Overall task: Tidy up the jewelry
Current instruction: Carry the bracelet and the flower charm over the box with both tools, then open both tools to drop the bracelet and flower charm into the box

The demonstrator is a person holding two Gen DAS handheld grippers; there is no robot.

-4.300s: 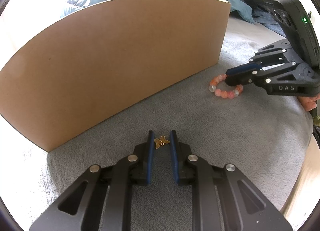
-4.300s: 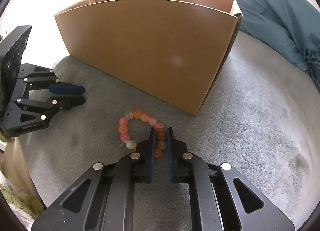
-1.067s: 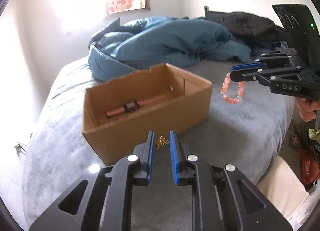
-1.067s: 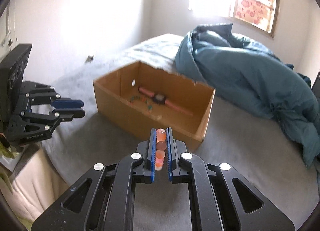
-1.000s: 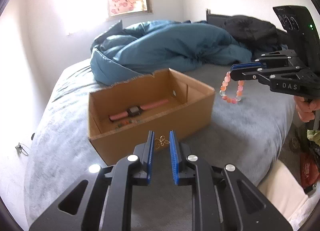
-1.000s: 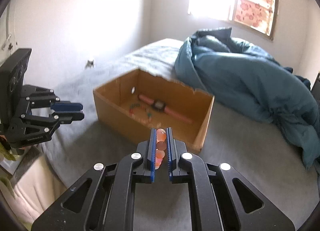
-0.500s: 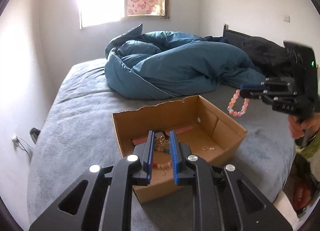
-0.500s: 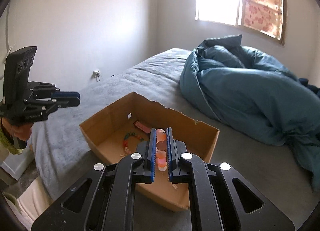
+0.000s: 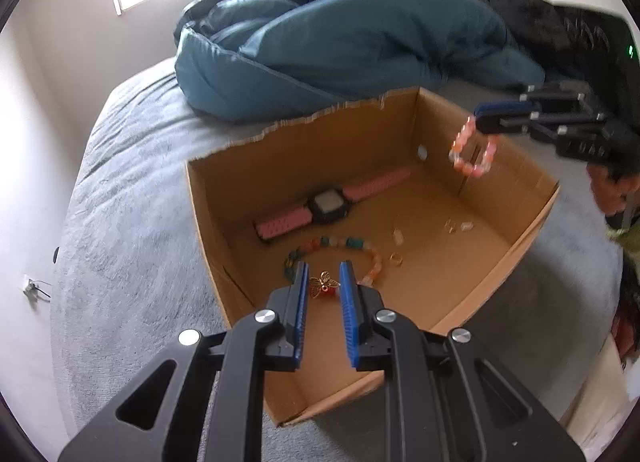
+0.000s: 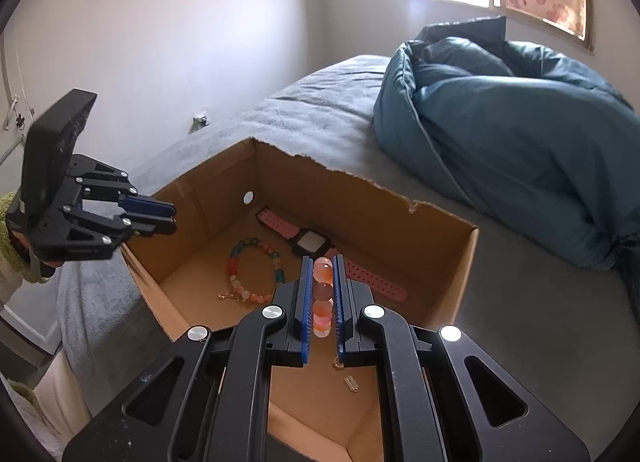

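Note:
My left gripper (image 9: 324,270) is shut on a small gold butterfly charm (image 9: 322,286), held above the near left part of an open cardboard box (image 9: 304,123). My right gripper (image 10: 322,260) is shut on a pink and orange bead bracelet (image 10: 323,290), which hangs over the box (image 10: 360,201). In the left wrist view the right gripper (image 9: 482,119) is at the right with the bracelet (image 9: 472,153) dangling above the box's right side. The left gripper (image 10: 173,217) shows at the left in the right wrist view, over the box's left rim.
On the box floor lie a pink-strapped watch (image 9: 328,205), a multicoloured bead bracelet (image 9: 340,242) and small gold pieces (image 9: 396,258). The box stands on a grey bed cover (image 9: 132,201). A heaped blue duvet (image 9: 352,37) lies behind it. A hand (image 9: 612,193) holds the right gripper.
Both grippers have come forward and down from in front of the box to over its open top, tipping downward. Each keeps its hold on the same piece.

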